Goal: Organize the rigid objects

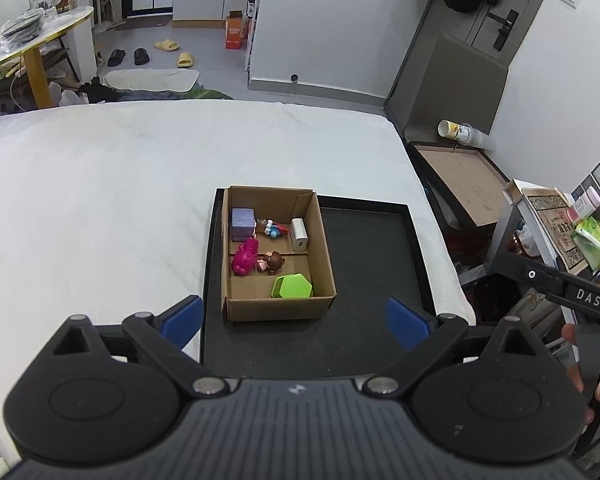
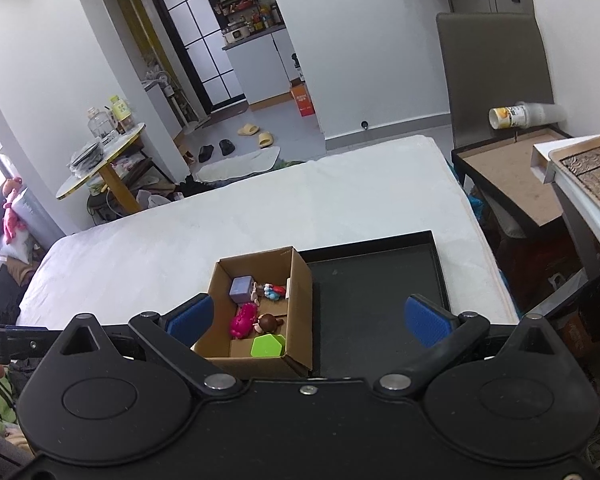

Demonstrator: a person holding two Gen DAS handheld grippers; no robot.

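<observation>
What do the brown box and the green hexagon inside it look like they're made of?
The box looks like plain matte corrugated cardboard: brown, with folded flaps and raw edges. The green hexagon is probably smooth moulded plastic, given its uniform bright colour and rounded corners.

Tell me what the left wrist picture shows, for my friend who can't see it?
A cardboard box of small toys sits on a black tray on a white bed. The open left gripper hovers in front of it, holding nothing.

Bare tray [image 1: 364,264] floor right of cardboard box [image 1: 276,308]
</observation>
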